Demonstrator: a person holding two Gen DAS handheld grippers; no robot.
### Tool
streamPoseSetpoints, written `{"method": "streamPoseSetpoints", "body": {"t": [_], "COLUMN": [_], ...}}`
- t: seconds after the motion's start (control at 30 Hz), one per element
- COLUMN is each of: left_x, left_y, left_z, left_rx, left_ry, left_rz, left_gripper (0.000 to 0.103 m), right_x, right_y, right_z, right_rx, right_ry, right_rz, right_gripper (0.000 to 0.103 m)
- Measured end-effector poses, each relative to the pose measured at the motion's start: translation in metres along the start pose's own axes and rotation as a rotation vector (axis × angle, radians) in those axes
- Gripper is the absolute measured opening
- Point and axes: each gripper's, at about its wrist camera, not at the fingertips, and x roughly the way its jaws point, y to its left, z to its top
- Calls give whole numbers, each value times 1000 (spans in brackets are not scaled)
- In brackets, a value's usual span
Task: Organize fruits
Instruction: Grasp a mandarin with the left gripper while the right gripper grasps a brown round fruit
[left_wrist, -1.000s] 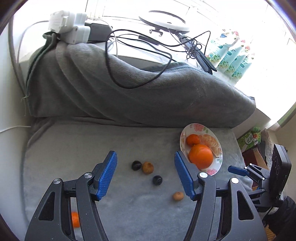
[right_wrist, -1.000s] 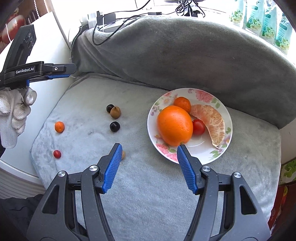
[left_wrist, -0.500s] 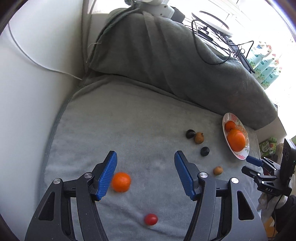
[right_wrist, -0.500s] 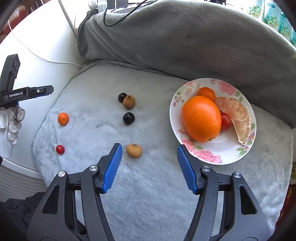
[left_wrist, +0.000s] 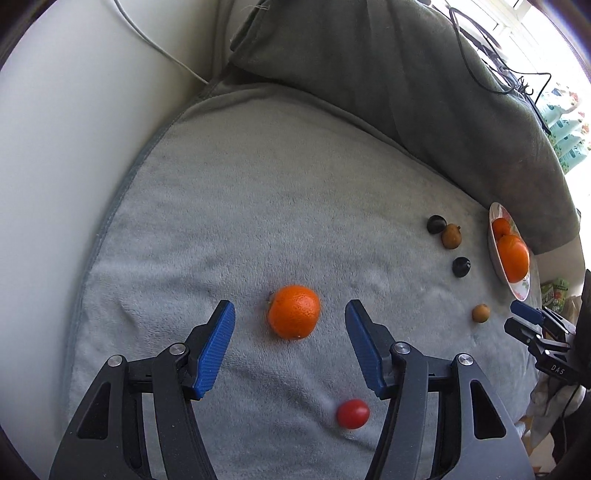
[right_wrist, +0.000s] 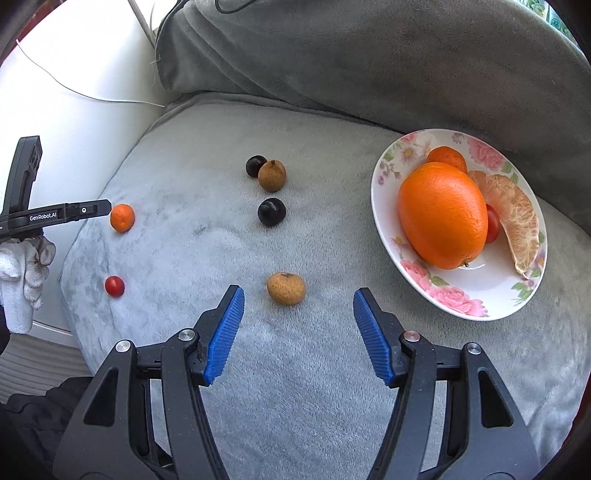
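Note:
My left gripper (left_wrist: 290, 319) is open, and a small mandarin (left_wrist: 294, 312) lies on the grey blanket between its fingertips, untouched. A cherry tomato (left_wrist: 352, 413) lies nearer, by the right finger. My right gripper (right_wrist: 297, 306) is open just behind a brown longan (right_wrist: 286, 288). In the right wrist view the mandarin (right_wrist: 122, 218) sits at the tip of the left gripper (right_wrist: 85, 210), with the cherry tomato (right_wrist: 114, 286) below it. A floral plate (right_wrist: 384, 184) holds a big orange (right_wrist: 442, 215), a small mandarin, a tomato and a peeled segment.
Two dark round fruits (right_wrist: 271, 211) and another brown longan (right_wrist: 272, 175) lie mid-blanket. A grey pillow (right_wrist: 369, 55) runs along the back. A white surface with a cable (left_wrist: 74, 92) borders the left edge. The blanket's front edge drops off by the gloved hand (right_wrist: 22, 266).
The left gripper swung left and closed in until the mandarin sits between its fingers. The right gripper moved left and down toward the brown longan. Both stayed open.

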Motion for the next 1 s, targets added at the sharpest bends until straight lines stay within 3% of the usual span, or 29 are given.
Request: {"method": "streamPoseSetpoints", "body": {"t": [0.53,0.67,1.0], "left_x": [20,24,29], "left_y": [-2,-5,-11], "left_z": [0,2,6], "left_rx": [23,39,52], "left_ry": [36,42,40], "left_rz": [16,24,19], "left_gripper": [52,43,34], "right_x": [30,37,43], "right_y": [12,13,14], "right_z": [3,4,6], "right_rx": [-4,-1,-2], "right_ry": [53,72,89], "right_rz": [8,17,26], "right_gripper": [54,41,30]}}
